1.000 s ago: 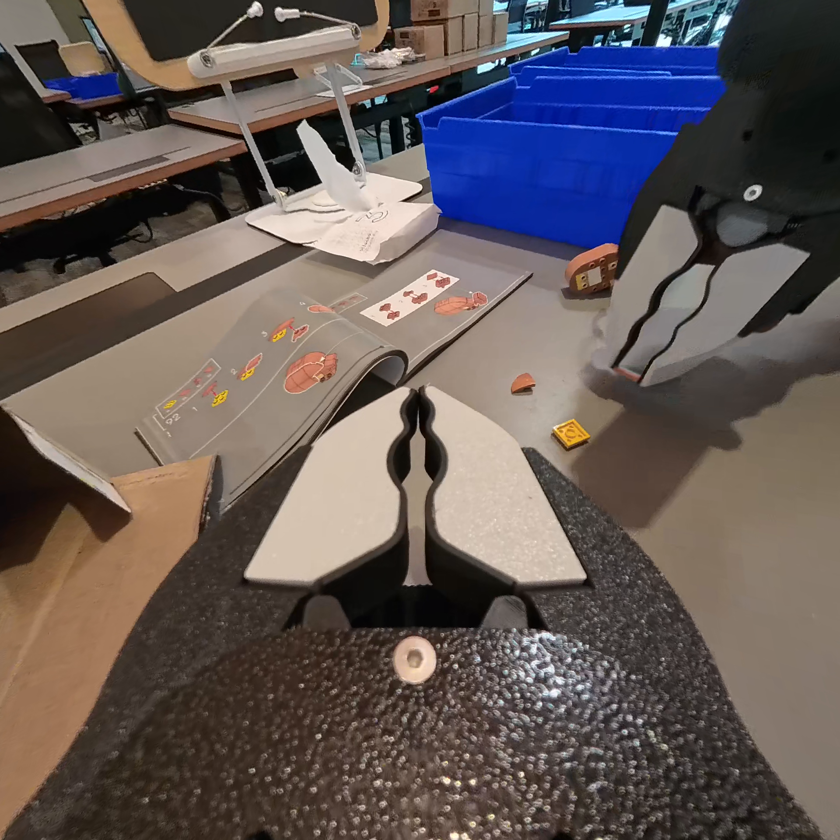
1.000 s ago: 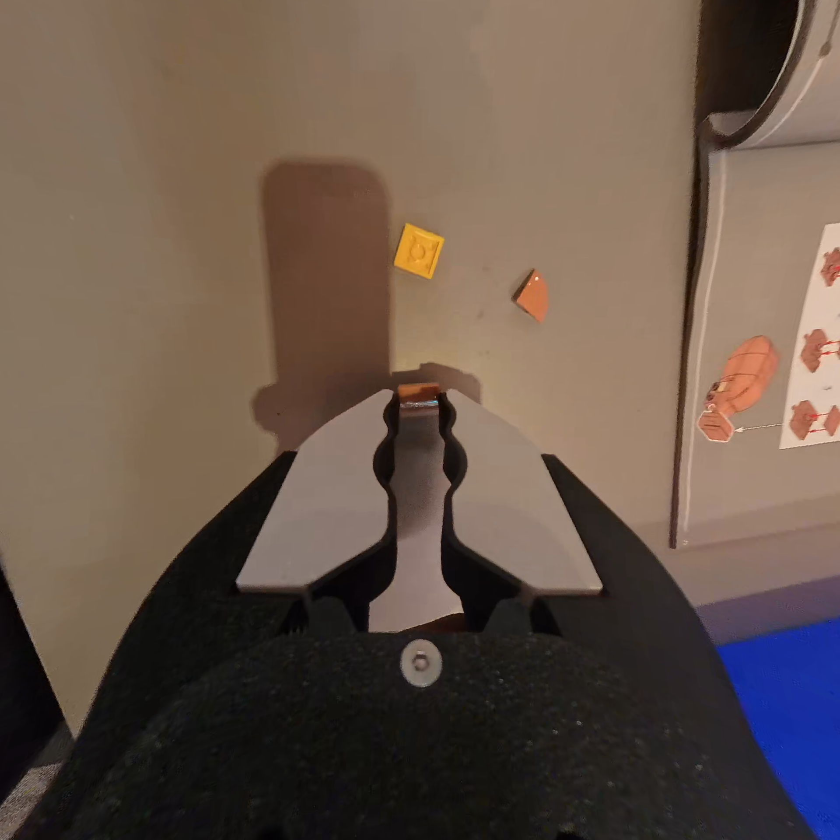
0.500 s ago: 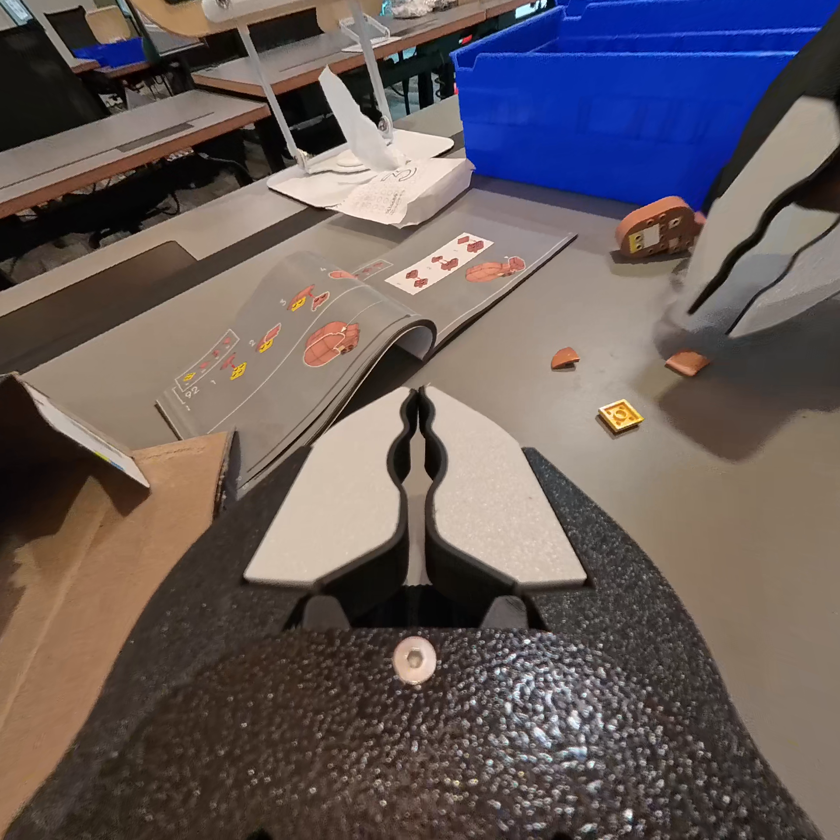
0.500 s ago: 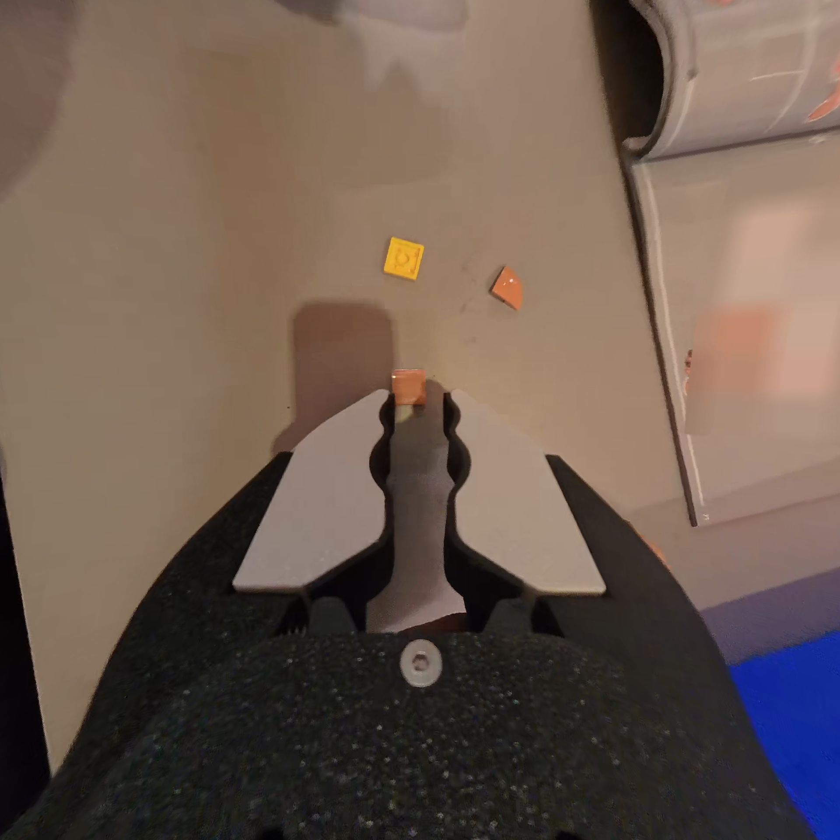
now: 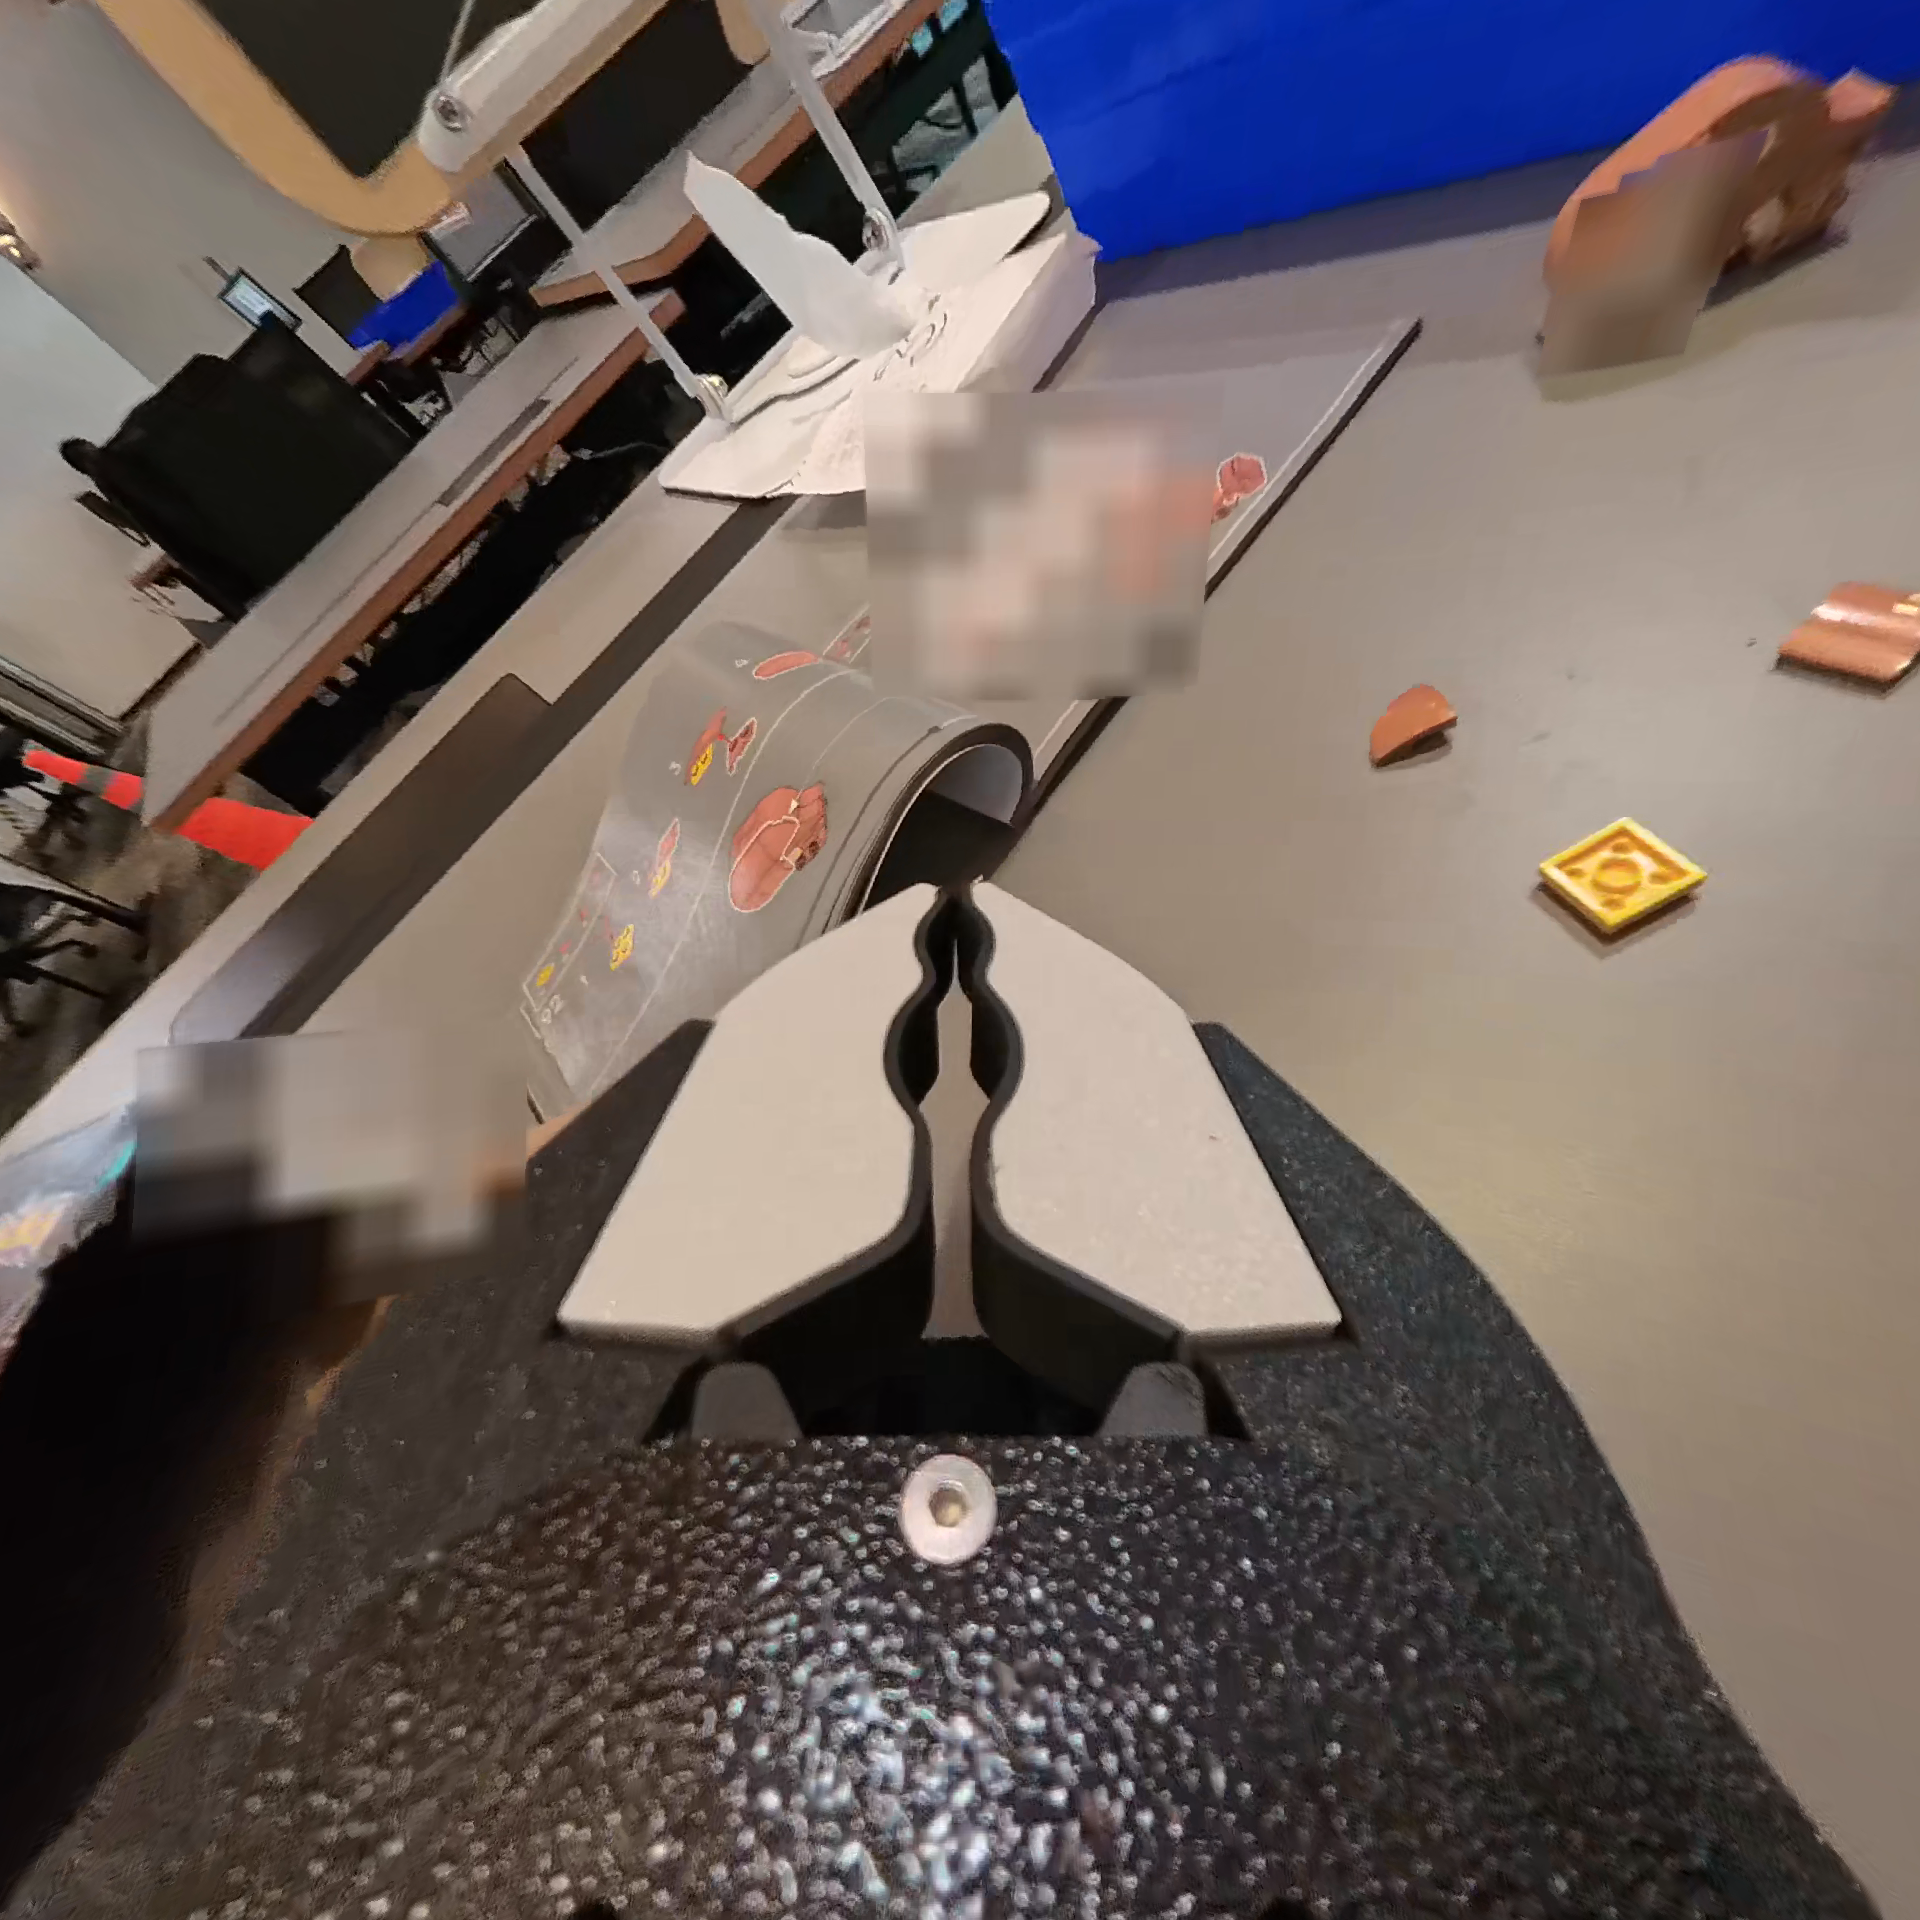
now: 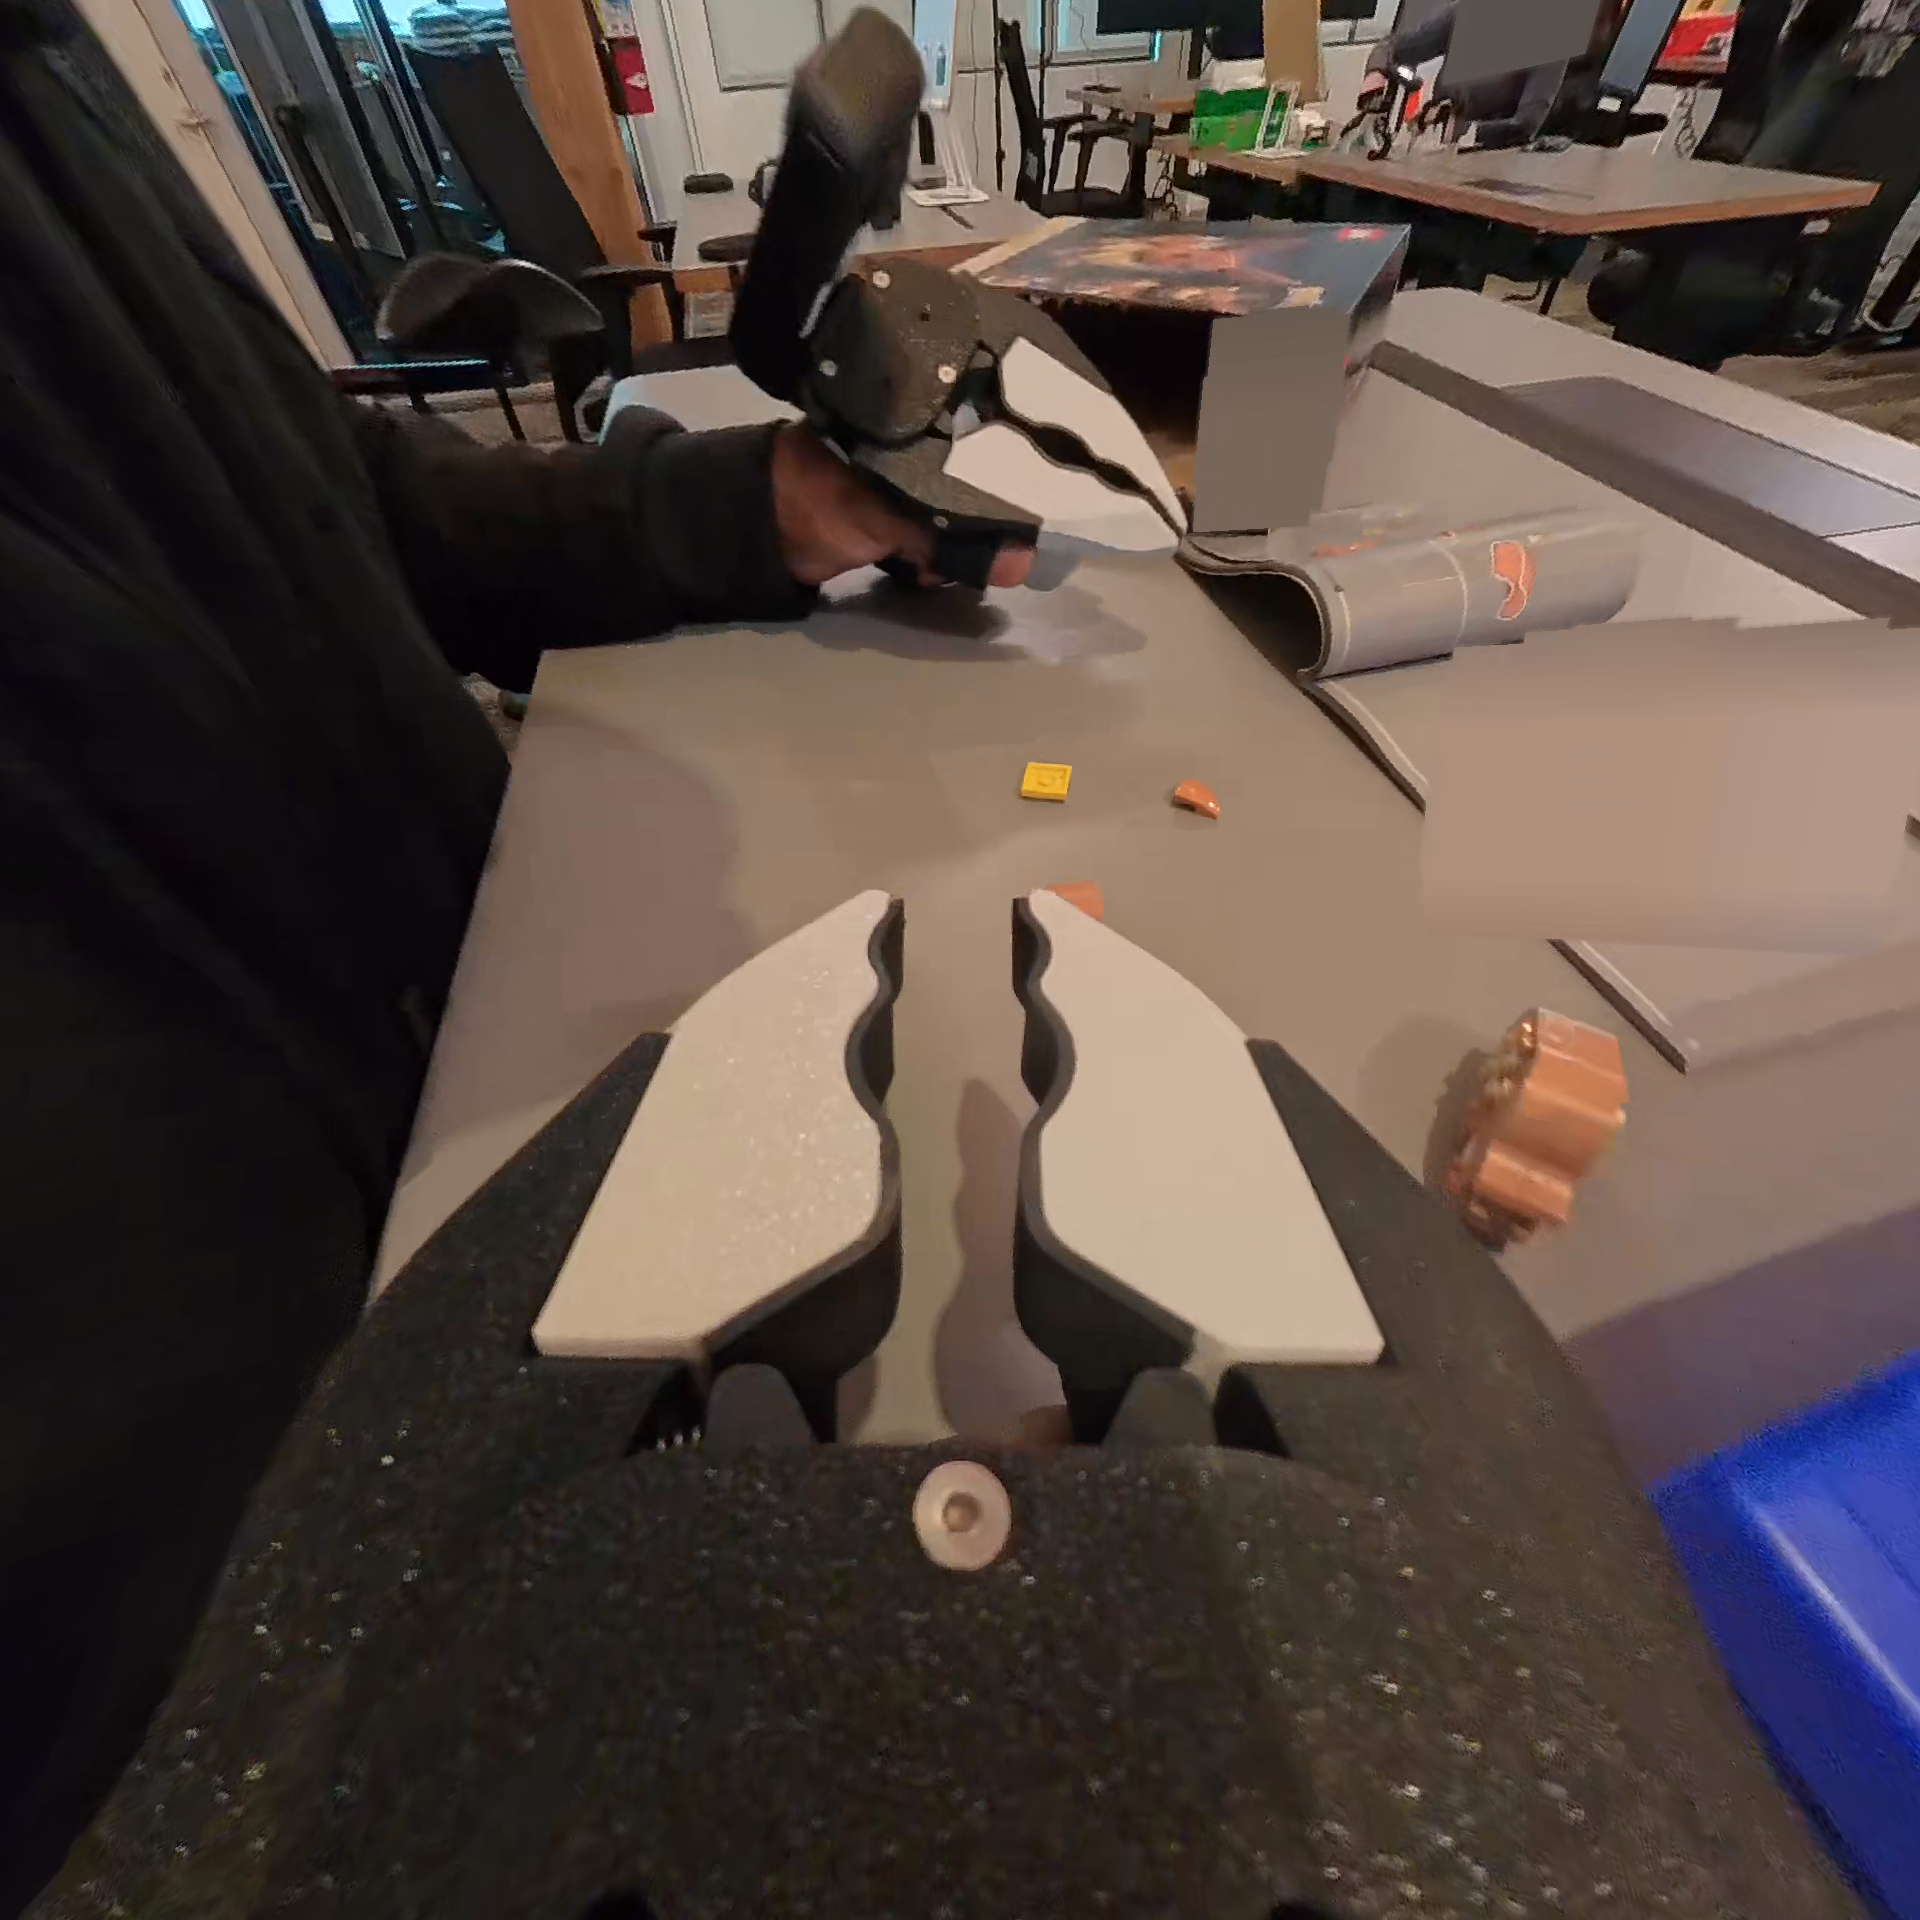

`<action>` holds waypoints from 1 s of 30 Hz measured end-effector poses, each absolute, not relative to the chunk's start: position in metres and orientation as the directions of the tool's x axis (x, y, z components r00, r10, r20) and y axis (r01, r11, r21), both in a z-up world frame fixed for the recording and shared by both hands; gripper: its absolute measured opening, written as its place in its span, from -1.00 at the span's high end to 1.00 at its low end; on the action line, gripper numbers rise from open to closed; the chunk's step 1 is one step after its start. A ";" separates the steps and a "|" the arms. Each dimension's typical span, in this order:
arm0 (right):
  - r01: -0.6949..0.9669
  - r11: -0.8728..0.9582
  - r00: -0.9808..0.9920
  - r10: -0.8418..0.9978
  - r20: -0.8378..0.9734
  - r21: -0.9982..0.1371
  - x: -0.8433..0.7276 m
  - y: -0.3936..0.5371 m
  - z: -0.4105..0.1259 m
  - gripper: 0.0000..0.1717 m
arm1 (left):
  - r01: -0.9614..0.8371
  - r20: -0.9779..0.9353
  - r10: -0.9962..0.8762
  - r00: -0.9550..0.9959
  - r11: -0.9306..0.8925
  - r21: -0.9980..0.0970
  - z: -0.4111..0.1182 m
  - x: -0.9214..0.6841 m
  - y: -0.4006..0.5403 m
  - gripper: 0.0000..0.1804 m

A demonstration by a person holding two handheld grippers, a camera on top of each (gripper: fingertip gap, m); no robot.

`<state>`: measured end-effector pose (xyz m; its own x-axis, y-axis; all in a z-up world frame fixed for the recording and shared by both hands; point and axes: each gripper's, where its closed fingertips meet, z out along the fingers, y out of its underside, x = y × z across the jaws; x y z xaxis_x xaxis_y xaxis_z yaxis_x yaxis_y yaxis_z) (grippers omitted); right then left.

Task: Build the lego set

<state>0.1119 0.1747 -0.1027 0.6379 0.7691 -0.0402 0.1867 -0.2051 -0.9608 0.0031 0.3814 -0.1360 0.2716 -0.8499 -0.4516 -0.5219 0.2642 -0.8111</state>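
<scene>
Two tools we count: left of the yellow plate [image 6: 1045, 781] the left tool [image 6: 1179, 535] is pressed together, bare, at the curled booklet [image 6: 1455, 603]; right of the plate lie two orange pieces [image 6: 1197, 798], and the right tool [image 6: 958, 909] stands apart, bare, above the counter [image 6: 727, 831].

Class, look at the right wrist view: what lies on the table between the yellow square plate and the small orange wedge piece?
Nothing: between the yellow square plate and the orange wedge piece only bare grey table shows.

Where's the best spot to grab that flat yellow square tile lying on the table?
Probably from straight above, pinching two opposite side edges of the yellow tile. It lies flat on the grey table, so only its thin rim offers grip; the space around it looks free.
</scene>
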 end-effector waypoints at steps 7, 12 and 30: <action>0.613 -0.165 0.639 0.679 0.361 -0.773 0.229 0.164 -0.045 0.78 | -0.526 -0.474 -0.826 0.306 0.268 -0.807 -0.134 0.014 0.390 1.00; 0.918 -0.381 0.384 0.777 0.499 -0.114 0.367 0.227 -0.045 0.75 | -0.483 -0.439 -0.837 0.327 0.251 -0.839 -0.128 0.013 0.389 1.00; 0.746 -0.431 0.480 0.877 0.040 0.508 0.475 0.280 -0.171 0.67 | -0.369 -0.271 -0.908 0.319 0.144 -0.918 -0.116 0.000 0.377 1.00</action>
